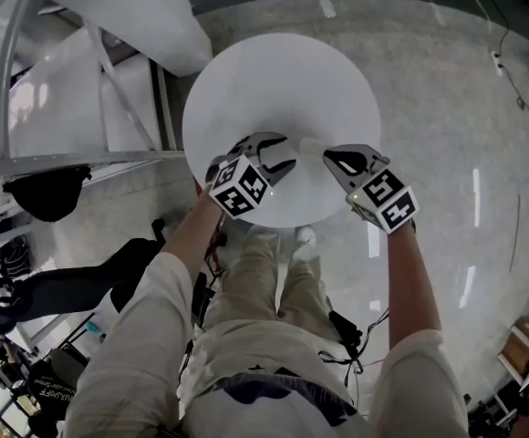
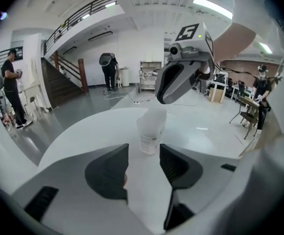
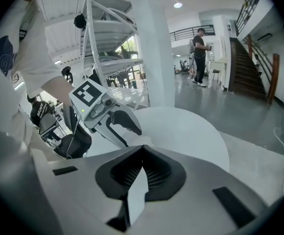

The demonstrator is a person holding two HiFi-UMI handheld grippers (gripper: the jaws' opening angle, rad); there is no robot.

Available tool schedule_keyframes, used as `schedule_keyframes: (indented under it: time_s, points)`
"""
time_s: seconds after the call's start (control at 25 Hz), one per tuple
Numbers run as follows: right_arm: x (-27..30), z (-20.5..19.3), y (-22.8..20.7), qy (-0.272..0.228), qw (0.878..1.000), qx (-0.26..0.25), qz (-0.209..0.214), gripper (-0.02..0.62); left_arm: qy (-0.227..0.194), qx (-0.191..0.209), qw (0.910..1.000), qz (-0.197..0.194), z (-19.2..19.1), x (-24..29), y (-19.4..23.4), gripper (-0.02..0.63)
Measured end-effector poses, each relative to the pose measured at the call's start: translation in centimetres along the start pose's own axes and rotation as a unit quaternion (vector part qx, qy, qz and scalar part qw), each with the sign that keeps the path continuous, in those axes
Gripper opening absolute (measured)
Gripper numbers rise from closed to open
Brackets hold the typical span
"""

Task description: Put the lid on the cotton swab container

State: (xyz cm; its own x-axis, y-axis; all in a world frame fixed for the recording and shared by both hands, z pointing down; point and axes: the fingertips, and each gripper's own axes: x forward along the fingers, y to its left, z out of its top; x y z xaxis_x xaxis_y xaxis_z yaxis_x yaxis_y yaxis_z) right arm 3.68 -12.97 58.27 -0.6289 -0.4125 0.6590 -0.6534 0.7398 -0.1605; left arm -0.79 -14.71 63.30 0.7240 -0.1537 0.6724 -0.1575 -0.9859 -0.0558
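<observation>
1. Standing upright on the round white table (image 1: 274, 71), the cotton swab container (image 2: 151, 131) is a small clear pot with a label on its side. It is near the table's closer edge, between the two grippers.
2. The left gripper (image 2: 144, 148) has its jaws well apart. The lower part of the container is just at their tips. On one side a strip of table shows between jaw and container, so no squeeze on it is visible.
3. The right gripper (image 3: 142, 148) has its jaws closed together, pad against pad, and nothing can be made out between them. In the left gripper view it comes down tilted from above, with its tips at the top of the container.
4. The top of the container looks whitish and hazy. Whether the lid sits there I cannot tell.
5. In the head view the two grippers point toward each other over the table, with the marker cubes at their rear ends.
6. Far behind, a person in dark clothes (image 2: 10, 92) stands beside a staircase (image 2: 63, 84).
</observation>
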Motion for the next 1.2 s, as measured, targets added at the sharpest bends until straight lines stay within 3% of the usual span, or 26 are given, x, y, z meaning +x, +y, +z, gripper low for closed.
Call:
schedule_keyframes:
  time_s: [0.2,0.32,0.44,0.6,0.76,1.0,1.2]
  points:
    - [-4.1,3.0,0.0,-0.081,0.993,0.015,-0.082,0.011,-0.049,-0.04,0.9956,0.069,3.2,-4.3,0.4,0.198]
    - [-8.4,5.5,0.9,-0.135,0.981,0.021,-0.137,0.011,-0.098,-0.071,0.9851,0.123,6.7,-8.2,0.1,0.196]
    - [-13.3,8.1,1.9,-0.187,0.965,0.013,-0.182,0.011,-0.149,-0.088,0.9685,0.179,11.1,-12.6,-0.1,0.196]
    - [-19.8,10.1,3.7,-0.248,0.942,0.015,-0.225,0.011,-0.197,-0.082,0.949,0.232,16.5,-18.1,-2.4,0.195]
    - [-24.5,10.0,5.5,-0.297,0.921,0.026,-0.251,0.011,-0.244,-0.087,0.9197,0.295,20.6,-23.0,-5.5,0.167]
    - [-28.0,11.0,8.1,-0.338,0.904,-0.003,-0.261,0.009,-0.262,-0.061,0.874,0.405,23.4,-28.3,-8.5,0.112]
    - [-29.3,12.4,9.1,-0.369,0.888,-0.013,-0.272,0.009,-0.275,-0.061,0.8505,0.444,23.6,-30.4,-9.8,0.044]
